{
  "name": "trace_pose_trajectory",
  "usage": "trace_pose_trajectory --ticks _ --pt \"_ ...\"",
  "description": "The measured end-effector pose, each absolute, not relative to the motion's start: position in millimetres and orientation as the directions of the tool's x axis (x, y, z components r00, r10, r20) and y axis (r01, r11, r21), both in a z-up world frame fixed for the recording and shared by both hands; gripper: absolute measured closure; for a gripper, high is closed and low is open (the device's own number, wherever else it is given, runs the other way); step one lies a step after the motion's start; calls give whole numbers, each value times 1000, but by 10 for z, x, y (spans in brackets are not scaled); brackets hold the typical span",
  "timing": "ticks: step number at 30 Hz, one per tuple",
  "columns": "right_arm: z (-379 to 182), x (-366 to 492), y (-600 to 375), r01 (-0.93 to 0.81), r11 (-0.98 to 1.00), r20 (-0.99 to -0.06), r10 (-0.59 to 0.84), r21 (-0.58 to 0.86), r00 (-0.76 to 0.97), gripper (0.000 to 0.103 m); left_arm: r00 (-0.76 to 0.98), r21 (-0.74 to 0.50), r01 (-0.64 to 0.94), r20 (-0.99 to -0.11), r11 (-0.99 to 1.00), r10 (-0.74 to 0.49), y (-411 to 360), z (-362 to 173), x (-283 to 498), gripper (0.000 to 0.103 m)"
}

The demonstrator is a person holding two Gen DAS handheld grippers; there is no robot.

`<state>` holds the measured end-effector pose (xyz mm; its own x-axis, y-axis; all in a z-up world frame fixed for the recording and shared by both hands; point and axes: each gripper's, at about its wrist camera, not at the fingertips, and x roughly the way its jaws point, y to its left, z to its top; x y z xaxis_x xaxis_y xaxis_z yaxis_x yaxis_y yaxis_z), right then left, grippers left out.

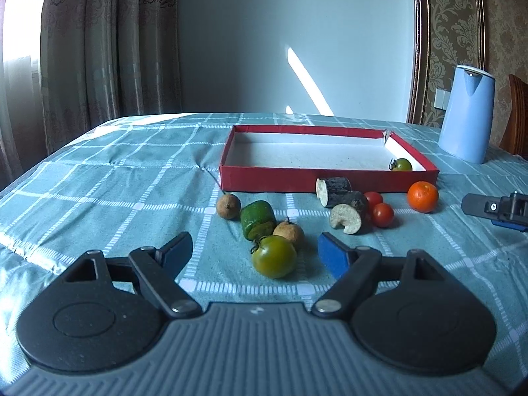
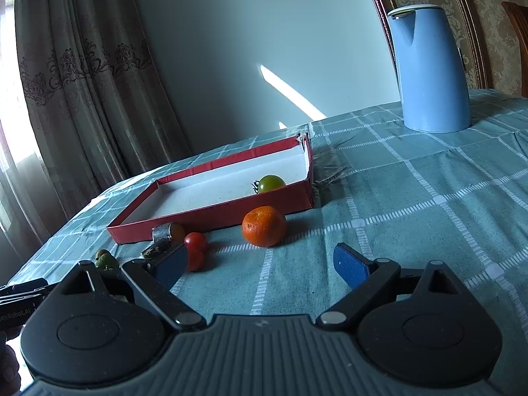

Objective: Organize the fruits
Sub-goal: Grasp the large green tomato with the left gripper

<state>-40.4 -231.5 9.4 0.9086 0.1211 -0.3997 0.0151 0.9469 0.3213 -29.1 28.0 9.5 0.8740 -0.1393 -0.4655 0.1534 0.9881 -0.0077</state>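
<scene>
On the checked teal tablecloth [image 1: 99,178] the left gripper [image 1: 255,252] gapes wide around a large green tomato [image 1: 274,256] at lower centre, while the right gripper [image 2: 260,265], equally spread and empty, faces an orange tangerine [image 2: 264,226] before the shallow red cardboard tray [image 2: 211,221]

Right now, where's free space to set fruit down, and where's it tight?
Free: most of the red tray, only a green tomato in its right corner; also cloth between orange and blue kettle. Crowded: the fruit cluster before the tray's front wall, near the left claw.
</scene>
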Motion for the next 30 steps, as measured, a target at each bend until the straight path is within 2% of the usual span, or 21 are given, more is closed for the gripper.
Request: trace_pose_trajectory --ticks 5,8,22,30 --pt "94 -398 -2322 18 944 -402 123 329 907 8 842 38 180 -523 983 -134 178 5 -113 19" --pt "93 -394 -2328 18 942 -403 126 334 907 8 823 8 177 -550 984 -143 226 -32 -44 19" --pt "96 -401 -2330 15 940 -397 129 340 909 8 788 20 140 -608 990 -100 236 -104 82 19" --pt "90 -402 -2339 22 940 -397 124 342 909 8 785 7 137 -610 991 -104 255 -105 99 19"
